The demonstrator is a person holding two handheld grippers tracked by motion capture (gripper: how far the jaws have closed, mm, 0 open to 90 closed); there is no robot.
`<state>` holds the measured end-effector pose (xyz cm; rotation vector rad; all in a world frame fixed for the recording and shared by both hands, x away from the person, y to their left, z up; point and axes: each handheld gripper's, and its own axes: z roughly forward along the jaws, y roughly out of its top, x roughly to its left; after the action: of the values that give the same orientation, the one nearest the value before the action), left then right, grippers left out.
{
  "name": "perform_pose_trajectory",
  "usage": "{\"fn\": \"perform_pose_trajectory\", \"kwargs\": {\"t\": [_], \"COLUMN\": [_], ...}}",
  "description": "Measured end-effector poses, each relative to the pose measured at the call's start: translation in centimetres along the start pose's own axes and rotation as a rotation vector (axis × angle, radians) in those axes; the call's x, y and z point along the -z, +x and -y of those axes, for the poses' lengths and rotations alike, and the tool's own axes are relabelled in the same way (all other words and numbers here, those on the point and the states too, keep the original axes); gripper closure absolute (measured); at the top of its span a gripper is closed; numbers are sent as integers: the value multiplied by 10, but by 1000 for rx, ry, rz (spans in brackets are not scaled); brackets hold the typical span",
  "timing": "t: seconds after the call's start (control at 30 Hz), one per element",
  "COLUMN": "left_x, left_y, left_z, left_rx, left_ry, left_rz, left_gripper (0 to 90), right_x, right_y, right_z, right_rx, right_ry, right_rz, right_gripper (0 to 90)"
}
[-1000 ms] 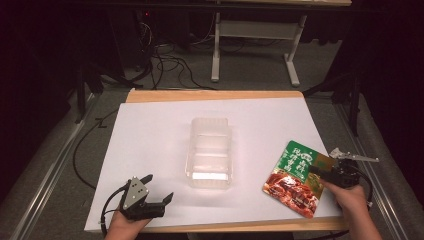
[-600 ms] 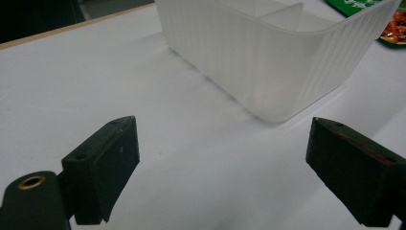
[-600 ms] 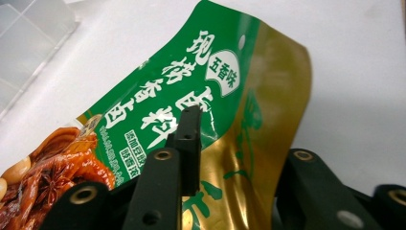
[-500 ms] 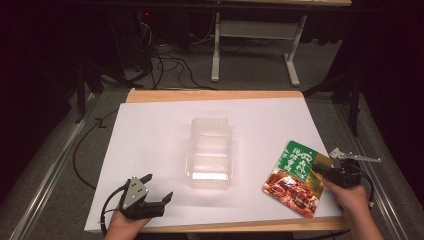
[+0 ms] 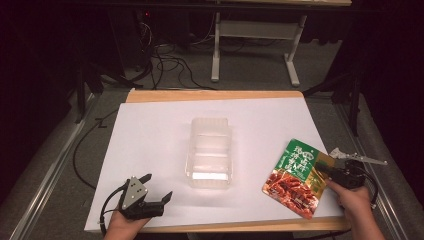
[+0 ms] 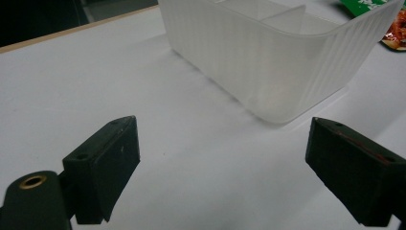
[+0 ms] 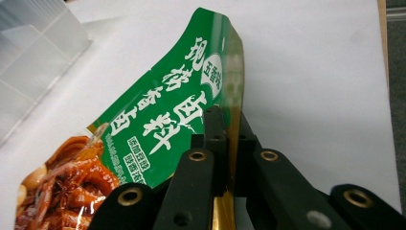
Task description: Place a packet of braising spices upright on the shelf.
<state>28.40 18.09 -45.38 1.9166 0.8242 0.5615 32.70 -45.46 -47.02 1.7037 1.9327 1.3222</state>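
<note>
Pouch (image 7: 163, 115) edge clamped between my right gripper (image 7: 229, 139) jaws. Left gripper (image 6: 225, 163) jaws spread wide, clear tray (image 6: 268, 57) just ahead of them.

The table (image 5: 150, 96) has a light wooden top, and a white sheet (image 5: 150, 145) covers most of it. Around the table, the floor (image 5: 65, 150) is grey. Behind the far edge, black cables (image 5: 165, 65) lie in loops on the floor. A white metal frame (image 5: 255, 37) with two legs stands farther back. The back and both sides of the room are very dark. The light falls mainly on the table.
</note>
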Motion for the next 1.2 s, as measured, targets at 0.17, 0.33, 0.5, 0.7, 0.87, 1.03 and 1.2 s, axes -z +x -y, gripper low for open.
{"fn": "perform_pose_trajectory", "kwargs": {"t": [0.17,0.33,0.5,0.7,0.87,1.03,1.2], "left_x": [-1,-1,0,0,0,0,1], "left_y": [0,-1,0,0,0,0,0], "left_z": [0,0,0,0,0,0,0], "left_rx": [-1,-1,2,2,2,2,3], "left_ry": [1,1,-3,-3,-6,-11,-15], "left_rz": [-2,-2,-5,-6,-8,-8,-9], "left_gripper": [119,119,120,120,121,121,121], "right_x": [8,17,26,36,45,51,58], "right_y": [6,15,27,43,57,71,87], "right_z": [-4,-8,-13,-20,-26,-32,-37], "right_rx": [18,46,91,137,169,209,246], "right_ry": [-38,-81,-120,-168,-218,-252,-303], "right_rz": [-13,-29,-53,-76,-95,-106,-114], "right_gripper": [900,900,900,900,900,900,900]}}
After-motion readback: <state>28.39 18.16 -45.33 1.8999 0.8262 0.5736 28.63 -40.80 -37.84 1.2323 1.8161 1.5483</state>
